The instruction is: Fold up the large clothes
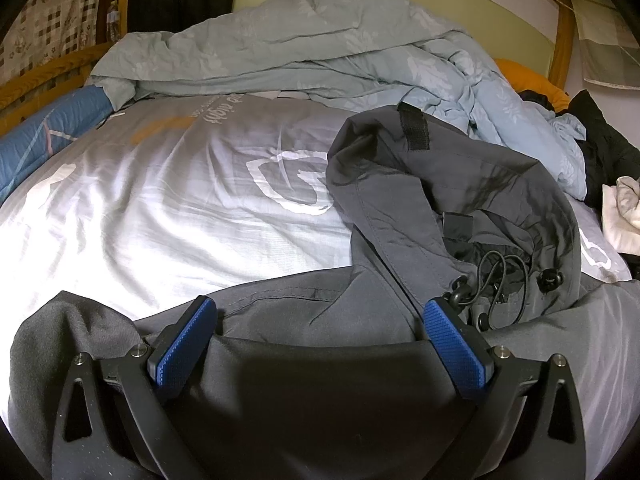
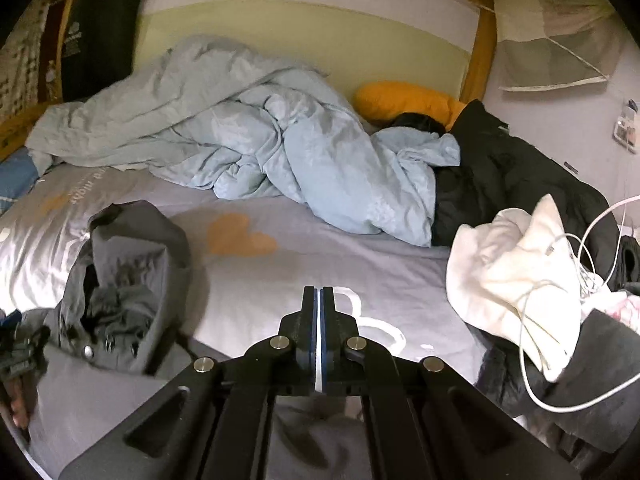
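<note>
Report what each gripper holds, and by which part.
Nothing is held. The left gripper stands open over the jacket; the right gripper is shut with nothing between its pads.

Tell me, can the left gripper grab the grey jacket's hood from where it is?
Probably yes. The left gripper is open right over the grey jacket, and the hood lies just ahead with nothing in between. The tangled drawcords near its right finger might snag.

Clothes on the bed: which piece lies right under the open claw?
The grey hooded jacket, with its black drawcords. It lies beneath the left claw; the white garment and the black coat lie off to the side.
</note>
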